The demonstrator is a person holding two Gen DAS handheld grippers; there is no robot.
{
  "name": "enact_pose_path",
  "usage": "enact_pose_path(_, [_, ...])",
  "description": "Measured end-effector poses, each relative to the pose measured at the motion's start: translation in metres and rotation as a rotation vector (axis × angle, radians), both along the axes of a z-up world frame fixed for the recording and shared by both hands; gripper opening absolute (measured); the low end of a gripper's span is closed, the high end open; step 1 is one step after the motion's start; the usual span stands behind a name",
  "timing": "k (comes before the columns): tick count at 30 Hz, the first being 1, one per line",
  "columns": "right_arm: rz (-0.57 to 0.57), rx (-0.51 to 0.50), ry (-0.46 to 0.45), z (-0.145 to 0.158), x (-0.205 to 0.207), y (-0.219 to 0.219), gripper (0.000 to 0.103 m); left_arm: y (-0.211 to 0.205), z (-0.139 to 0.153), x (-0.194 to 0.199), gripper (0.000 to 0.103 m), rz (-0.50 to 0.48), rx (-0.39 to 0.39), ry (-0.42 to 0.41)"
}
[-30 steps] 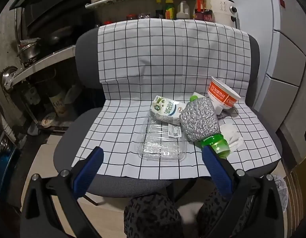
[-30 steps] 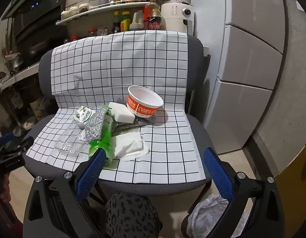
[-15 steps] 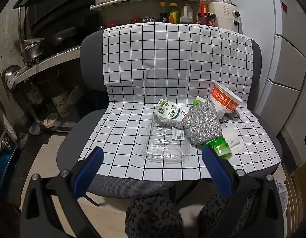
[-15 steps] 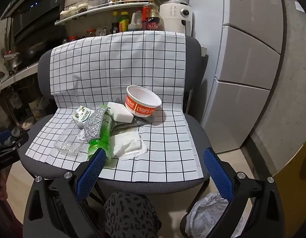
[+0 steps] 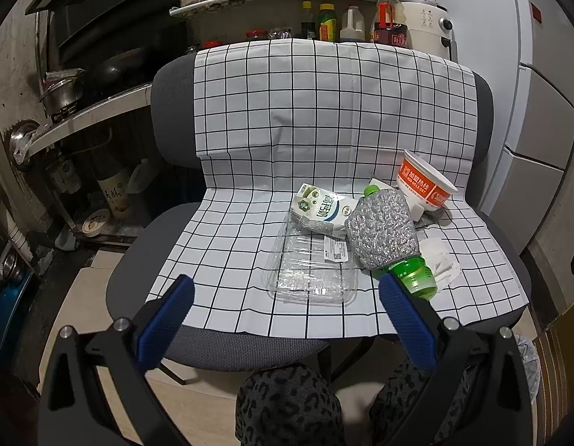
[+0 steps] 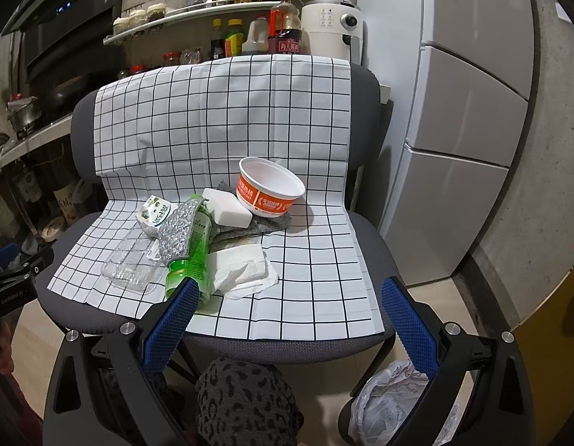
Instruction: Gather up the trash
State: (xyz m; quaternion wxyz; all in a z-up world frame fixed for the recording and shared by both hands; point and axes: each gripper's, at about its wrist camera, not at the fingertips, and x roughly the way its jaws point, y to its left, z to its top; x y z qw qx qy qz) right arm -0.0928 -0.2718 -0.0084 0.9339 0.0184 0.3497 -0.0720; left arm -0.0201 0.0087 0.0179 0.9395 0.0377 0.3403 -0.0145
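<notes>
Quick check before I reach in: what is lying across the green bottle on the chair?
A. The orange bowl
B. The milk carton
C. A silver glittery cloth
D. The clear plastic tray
C: a silver glittery cloth drapes over the middle of the green bottle, leaving only its cap and base showing.

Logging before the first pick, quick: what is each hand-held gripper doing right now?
Left hand-held gripper: open, holding nothing, short of the clear plastic tray.
Right hand-held gripper: open, holding nothing, short of the white napkin.
</notes>
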Motion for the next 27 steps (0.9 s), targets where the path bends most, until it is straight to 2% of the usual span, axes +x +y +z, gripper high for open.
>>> enact_pose_path(27, [0.001, 0.004, 0.003, -0.0041, 0.0001, 0.0012, 0.097, 0.0023, -0.0035, -0.0006, 0.097, 0.008, 0.000, 0.002])
